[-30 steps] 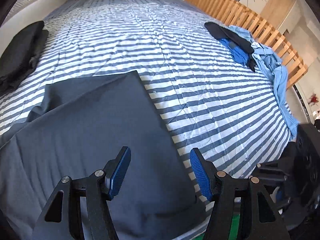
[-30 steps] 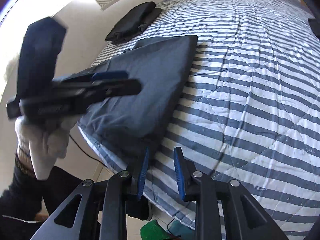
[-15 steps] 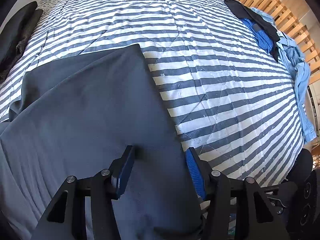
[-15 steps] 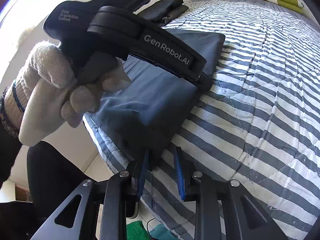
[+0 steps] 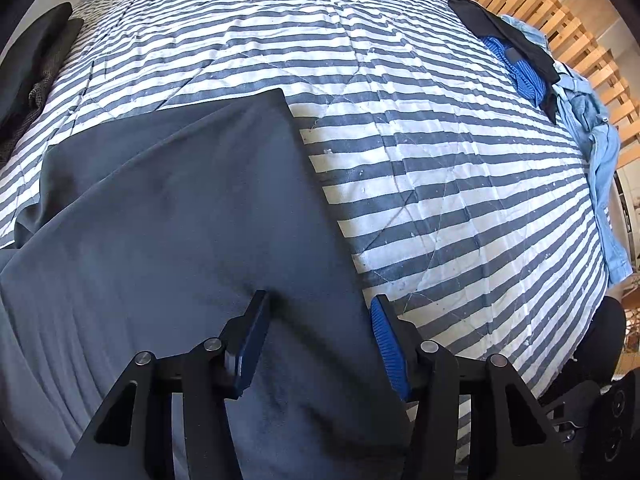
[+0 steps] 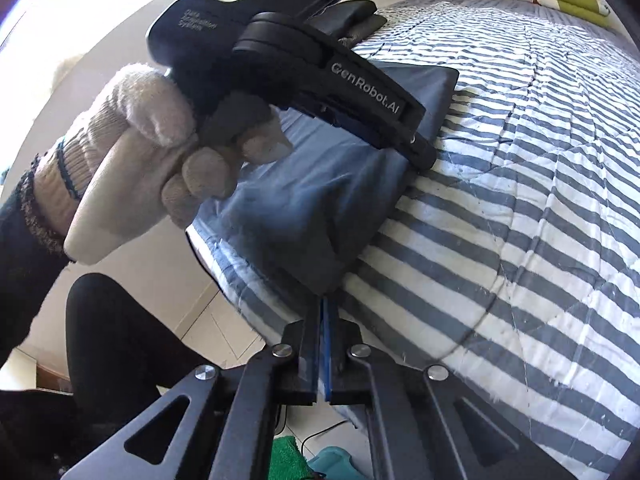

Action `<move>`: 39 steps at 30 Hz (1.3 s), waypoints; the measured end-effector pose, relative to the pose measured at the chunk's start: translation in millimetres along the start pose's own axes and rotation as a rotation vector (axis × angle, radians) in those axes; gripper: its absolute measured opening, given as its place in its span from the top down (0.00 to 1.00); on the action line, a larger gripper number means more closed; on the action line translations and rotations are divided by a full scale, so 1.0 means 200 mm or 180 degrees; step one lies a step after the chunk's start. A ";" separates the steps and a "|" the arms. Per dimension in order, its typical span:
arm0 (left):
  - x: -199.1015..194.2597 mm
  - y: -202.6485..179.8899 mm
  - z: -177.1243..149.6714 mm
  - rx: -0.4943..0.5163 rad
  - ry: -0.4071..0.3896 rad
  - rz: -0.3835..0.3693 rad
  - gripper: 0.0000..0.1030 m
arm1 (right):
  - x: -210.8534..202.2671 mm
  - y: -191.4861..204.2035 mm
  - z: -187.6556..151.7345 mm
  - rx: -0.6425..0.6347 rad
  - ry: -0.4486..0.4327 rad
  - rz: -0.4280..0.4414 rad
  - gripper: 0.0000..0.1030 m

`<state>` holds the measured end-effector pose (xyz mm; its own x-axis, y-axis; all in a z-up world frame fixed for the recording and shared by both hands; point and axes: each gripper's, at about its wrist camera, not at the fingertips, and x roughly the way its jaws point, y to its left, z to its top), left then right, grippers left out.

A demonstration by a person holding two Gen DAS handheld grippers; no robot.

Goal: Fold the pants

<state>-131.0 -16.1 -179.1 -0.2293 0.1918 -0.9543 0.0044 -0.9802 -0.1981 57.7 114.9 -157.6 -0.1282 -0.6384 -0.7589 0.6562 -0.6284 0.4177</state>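
While pants (image 6: 320,216) lie folded, right hand-held gripper (image 6: 325,312) pinches their corner.

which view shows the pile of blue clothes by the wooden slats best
The left wrist view: the pile of blue clothes lies at the bed's far edge by the wooden slats. The right wrist view does not show it at all.

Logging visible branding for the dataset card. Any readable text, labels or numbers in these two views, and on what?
"GenRobot.AI": white print on the black arm of the left claw, seen from the right wrist view.
"Data Acquisition System": small grey print on that device's handle housing, blurred, so the reading is only probable.
Left wrist view: no text on the pants, the striped bedcover or the clothes pile.
No numbers or signs in either view.
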 end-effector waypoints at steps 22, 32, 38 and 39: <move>-0.09 0.13 -0.04 -0.0211 -0.0043 -0.0135 0.47 | -0.04 -0.10 0.00 0.0205 -0.0055 0.0078 0.97; -0.14 0.16 -0.08 -0.0185 -0.0055 -0.0136 0.47 | -0.10 -0.07 -0.09 0.0036 0.0104 0.0167 1.00; -0.27 0.18 -0.12 -0.0244 -0.0227 -0.0249 0.46 | -0.15 -0.20 -0.03 0.0340 -0.0038 0.0093 0.92; -0.31 0.19 -0.12 -0.0235 -0.0291 -0.0275 0.46 | -0.14 -0.21 -0.01 0.0405 -0.0042 0.0070 0.83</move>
<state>-93.6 -63.7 -133.4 -0.3197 0.2668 -0.9092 0.0517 -0.9532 -0.2979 35.2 160.1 -154.9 -0.1252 -0.6578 -0.7427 0.5596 -0.6650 0.4947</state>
